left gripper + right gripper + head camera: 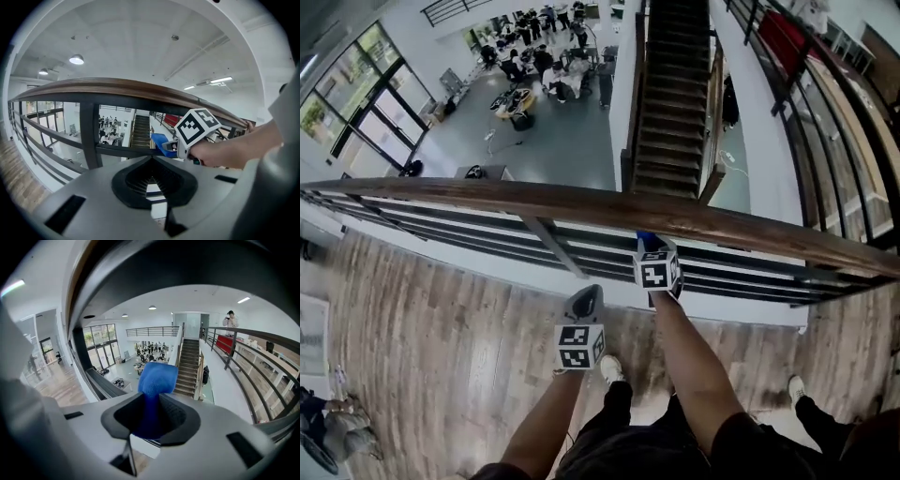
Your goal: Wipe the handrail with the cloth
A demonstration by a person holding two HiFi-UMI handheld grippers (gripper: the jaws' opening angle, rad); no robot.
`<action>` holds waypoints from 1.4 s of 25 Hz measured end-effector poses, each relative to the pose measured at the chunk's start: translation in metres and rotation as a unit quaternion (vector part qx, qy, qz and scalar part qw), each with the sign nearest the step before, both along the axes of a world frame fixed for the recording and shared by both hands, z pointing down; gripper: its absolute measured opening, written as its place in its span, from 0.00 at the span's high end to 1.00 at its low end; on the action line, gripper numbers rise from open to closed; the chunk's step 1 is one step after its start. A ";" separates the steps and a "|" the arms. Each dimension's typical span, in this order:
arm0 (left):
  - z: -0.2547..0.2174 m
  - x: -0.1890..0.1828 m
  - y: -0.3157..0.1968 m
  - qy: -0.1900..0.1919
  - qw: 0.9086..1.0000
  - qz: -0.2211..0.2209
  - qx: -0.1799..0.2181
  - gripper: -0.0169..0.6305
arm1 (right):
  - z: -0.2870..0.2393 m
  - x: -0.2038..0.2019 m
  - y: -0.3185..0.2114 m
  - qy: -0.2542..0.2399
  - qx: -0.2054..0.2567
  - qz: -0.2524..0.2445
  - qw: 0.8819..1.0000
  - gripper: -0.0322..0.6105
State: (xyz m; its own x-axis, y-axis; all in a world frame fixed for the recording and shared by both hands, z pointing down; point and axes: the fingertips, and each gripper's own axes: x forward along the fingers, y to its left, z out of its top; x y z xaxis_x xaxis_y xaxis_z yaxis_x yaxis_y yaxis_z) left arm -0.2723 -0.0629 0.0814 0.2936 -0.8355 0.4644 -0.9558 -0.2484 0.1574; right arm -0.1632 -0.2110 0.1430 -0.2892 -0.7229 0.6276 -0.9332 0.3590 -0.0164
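Two grippers up: right gripper (652, 253) pinches the blue cloth (157, 378) just under the handrail's (581, 202) near edge. Left gripper (584, 305) hangs lower, jaws together, empty. Wiping seems barely begun; next, press cloth onto rail, slide along.

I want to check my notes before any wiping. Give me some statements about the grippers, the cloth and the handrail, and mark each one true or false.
1. The right gripper holds a blue cloth. True.
2. The left gripper grips the handrail. False: its jaws are together on nothing, and it sits lower than the handrail.
3. The handrail has a wooden top over dark bars. True.
4. The cloth lies on the floor. False: it is in the right gripper's jaws, up by the handrail.
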 end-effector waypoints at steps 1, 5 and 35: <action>-0.001 0.014 -0.001 0.000 1.000 0.009 -0.001 0.97 | 0.000 0.018 0.002 0.000 -0.003 0.007 1.000 0.78; -0.005 0.082 -0.003 -0.002 0.999 0.049 0.000 0.97 | -0.002 0.098 0.012 -0.003 -0.007 0.042 0.999 0.78; 0.014 0.480 0.005 0.000 0.976 0.217 -0.022 0.97 | 0.007 0.569 0.088 0.017 0.008 0.200 0.980 0.78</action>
